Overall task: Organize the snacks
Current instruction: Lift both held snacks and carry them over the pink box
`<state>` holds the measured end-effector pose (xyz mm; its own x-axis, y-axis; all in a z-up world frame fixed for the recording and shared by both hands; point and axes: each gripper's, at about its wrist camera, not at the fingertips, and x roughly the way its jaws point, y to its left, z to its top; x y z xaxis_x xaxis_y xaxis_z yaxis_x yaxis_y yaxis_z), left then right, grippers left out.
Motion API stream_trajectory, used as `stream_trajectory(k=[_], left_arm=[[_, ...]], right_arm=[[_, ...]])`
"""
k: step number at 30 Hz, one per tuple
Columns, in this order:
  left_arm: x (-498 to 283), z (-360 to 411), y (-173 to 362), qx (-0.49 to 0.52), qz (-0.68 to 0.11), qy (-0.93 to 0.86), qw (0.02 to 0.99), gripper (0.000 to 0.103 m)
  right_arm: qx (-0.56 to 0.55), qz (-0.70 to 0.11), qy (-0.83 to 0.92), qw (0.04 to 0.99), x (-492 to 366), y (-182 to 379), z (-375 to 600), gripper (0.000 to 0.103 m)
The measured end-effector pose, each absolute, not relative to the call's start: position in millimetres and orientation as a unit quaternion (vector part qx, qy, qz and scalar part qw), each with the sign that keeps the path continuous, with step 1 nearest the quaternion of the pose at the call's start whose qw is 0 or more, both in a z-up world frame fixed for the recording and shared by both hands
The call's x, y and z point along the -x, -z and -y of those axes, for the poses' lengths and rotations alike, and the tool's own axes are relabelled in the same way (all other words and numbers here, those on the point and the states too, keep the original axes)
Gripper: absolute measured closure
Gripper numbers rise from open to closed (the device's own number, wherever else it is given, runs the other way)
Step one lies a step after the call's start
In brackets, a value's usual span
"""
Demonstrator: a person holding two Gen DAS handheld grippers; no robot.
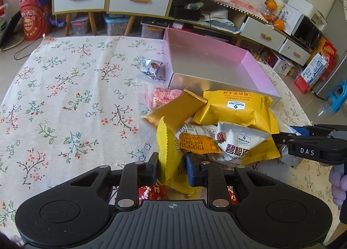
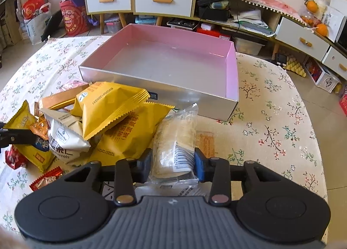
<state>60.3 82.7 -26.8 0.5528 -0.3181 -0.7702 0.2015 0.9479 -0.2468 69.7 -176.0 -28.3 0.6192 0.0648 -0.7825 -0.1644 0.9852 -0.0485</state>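
Observation:
A pile of snack packets lies on the floral tablecloth in front of an empty pink-lined silver box (image 1: 256,69) (image 2: 232,71). My left gripper (image 1: 172,165) is shut on a yellow snack packet (image 1: 168,153), held on edge. My right gripper (image 2: 172,162) is shut on a clear-wrapped pale snack packet (image 2: 175,138), close to the box's front wall. The right gripper also shows at the right edge of the left wrist view (image 1: 282,138). The pile holds large yellow waffle packets (image 1: 234,106) (image 2: 108,106), a white pecan packet (image 1: 236,140) (image 2: 63,138) and a gold packet (image 1: 175,108).
A small blue-silver packet (image 1: 151,68) and a pink candy (image 1: 162,95) lie left of the box. Red candies (image 2: 46,178) lie near the table's front. Cabinets with white drawers (image 2: 162,2) stand beyond the table. The table edge drops to the floor on the right.

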Motion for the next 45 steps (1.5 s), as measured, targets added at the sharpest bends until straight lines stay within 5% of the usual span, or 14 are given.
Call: stream_trajectory(k=[15, 25, 28, 45], left_arm=[[-51, -89, 15, 0.066, -0.44, 0.149, 0.883, 0.084], [-52, -83, 21, 0.059, -0.448, 0.151, 0.879, 0.084], [-52, -82, 20, 0.058, -0.447, 0.151, 0.88, 0.084], [-40, -87, -16, 0.074, -0.4, 0.161, 0.899, 0.084]], right_arm=[[0.051, -0.427, -0.072, 0.9, -69, 23, 179, 0.081], [0.048, -0.46, -0.073, 0.884, -73, 39, 178, 0.068], [0.056, -0.458, -0.081, 0.883, -71, 40, 175, 0.083], [0.01, -0.403, -0.08, 0.911, -64, 2, 189, 0.086]])
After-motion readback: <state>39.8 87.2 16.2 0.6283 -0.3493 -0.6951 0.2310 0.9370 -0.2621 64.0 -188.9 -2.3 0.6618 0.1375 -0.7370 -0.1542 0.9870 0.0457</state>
